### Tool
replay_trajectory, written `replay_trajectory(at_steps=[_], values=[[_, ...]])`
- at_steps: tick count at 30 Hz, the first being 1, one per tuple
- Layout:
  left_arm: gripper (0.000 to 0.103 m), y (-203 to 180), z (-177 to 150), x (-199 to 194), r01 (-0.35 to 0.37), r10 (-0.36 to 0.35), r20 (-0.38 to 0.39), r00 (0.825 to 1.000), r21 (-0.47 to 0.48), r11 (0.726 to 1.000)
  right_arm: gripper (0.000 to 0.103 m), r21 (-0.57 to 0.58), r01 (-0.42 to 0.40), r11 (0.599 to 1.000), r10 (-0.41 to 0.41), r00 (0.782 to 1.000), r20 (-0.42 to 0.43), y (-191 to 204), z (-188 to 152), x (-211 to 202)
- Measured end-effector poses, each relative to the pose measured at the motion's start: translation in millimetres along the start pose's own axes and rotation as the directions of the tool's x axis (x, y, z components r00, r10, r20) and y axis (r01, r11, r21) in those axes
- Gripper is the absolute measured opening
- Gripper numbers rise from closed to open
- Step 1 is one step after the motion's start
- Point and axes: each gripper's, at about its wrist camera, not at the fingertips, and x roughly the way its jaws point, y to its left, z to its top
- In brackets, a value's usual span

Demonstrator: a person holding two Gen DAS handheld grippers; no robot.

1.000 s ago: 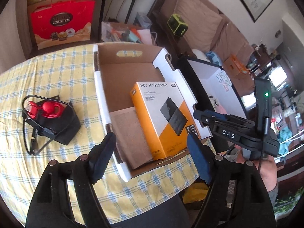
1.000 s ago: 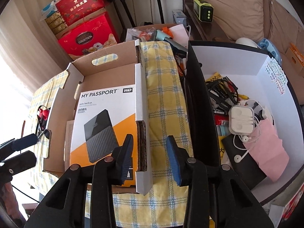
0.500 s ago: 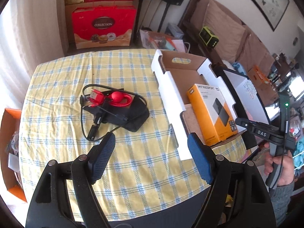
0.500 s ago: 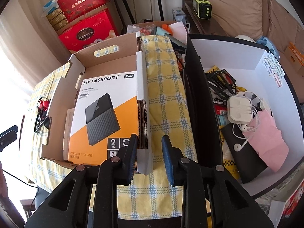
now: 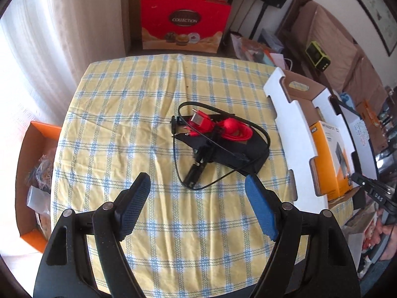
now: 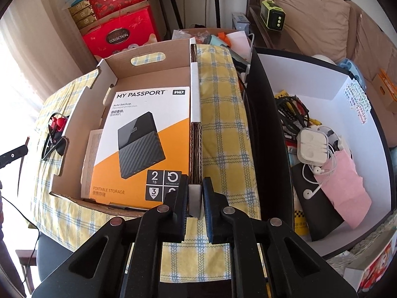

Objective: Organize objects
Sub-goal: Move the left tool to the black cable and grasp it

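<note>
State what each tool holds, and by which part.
Right tool grips the cardboard box by the near end of its right side wall. Left tool is open, holding nothing.

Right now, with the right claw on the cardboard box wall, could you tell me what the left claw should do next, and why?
Probably ease the left claw forward and down over the cable bundle. It is open above the yellow checked tablecloth, the bundle lies loose ahead of it, and the right claw is shut on the side wall of the cardboard box, steadying it.
</note>
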Motion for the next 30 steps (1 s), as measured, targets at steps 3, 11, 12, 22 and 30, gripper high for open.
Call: replay_trajectory(at_steps=[3, 11, 12, 22, 30], values=[[0.076, 7, 1, 3, 0.006, -0.006, -0.004, 1.000, -0.015, 1.000, 0.030, 0.034, -0.006, 0.999, 0.005, 1.000, 0.011, -4, 9, -4], [0.076, -1, 11, 17, -0.006, 0.005, -0.021, 1.000, -0.012, 1.000, 0.035, 0.042, 0.008, 0.999, -0.011, 0.999, 0.051, 1, 61, 9], [0.076, -1, 13, 19, -0.006, 0.006, -0.025, 1.000, -0.015, 1.000, 0.035, 0.040, 0.023, 0.999, -0.025, 0.999, 0.047, 2, 66, 13], [0.076, 9, 26, 39, 0.033, -0.039, -0.081, 0.996, -0.072, 0.997, 0.009, 0.019, 0.034, 0.999, -0.034, 0.999, 0.007, 3, 76, 38], [0.076, 3, 34, 57, 0.057, -0.069, -0.134, 0.989, -0.087, 0.995, 0.009, 0.015, 0.042, 0.999, -0.042, 0.999, 0.014, 5, 75, 38]])
